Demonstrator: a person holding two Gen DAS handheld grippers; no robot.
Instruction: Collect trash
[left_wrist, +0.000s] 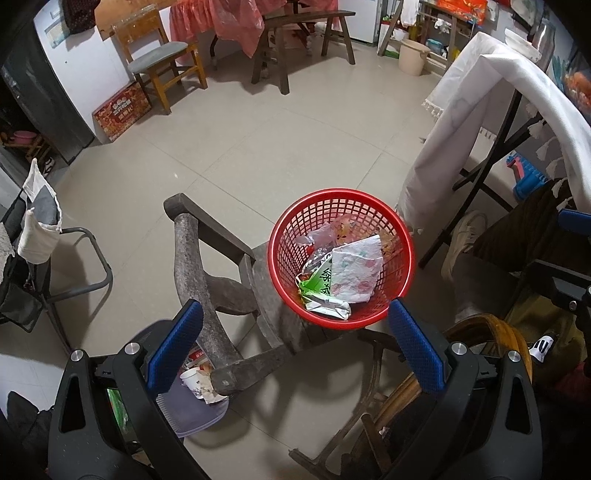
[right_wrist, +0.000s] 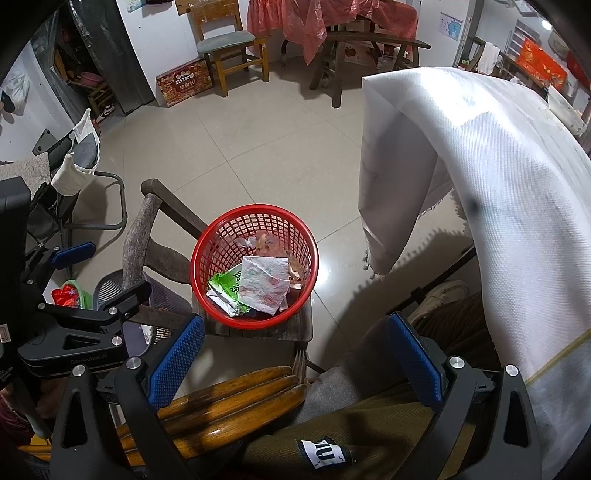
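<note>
I take the red mesh basket (left_wrist: 341, 258) as my landmark: it sits on the seat of an old dark wooden chair (left_wrist: 207, 266) and already holds a floral paper napkin (left_wrist: 356, 269), a green packet (left_wrist: 321, 282) with large green Chinese characters I cannot make out fully, some crinkled silver foil wrapper (left_wrist: 328, 308) and a scrap of clear plastic (left_wrist: 317, 236). Loose trash remains outside it: a white paper cup with crumpled scraps (left_wrist: 199, 380) lies on a grey mesh seat (left_wrist: 195, 417), below and left of the basket, tucked just behind the chair's lower rail and close to the left gripper's (left_wrist: 295, 347) left fingertip. A red-and-green wrapper (right_wrist: 68, 297) shows further left of the basket in the right wrist view. The cup's mouth faces left, so its long axis looks to run roughly across the fingers, though the rail hides part of it. I judge the left gripper the nearer one; the right gripper (right_wrist: 295, 354) hangs above a lacquered bamboo chair arm (right_wrist: 229, 402) and the person's olive trouser leg (right_wrist: 369, 435), on the near side of the basket. Both sets of jaws are spread wide with nothing between the blue pads. Legible writing is scarce: the left gripper's body reads "CenRobot.AI" in the right wrist view, a white tag (right_wrist: 325, 452) on the trousers carries dark letters I cannot read, and a red carton (left_wrist: 122, 110) by the far wall, well beyond the basket, bears Chinese print too small to read.
</note>
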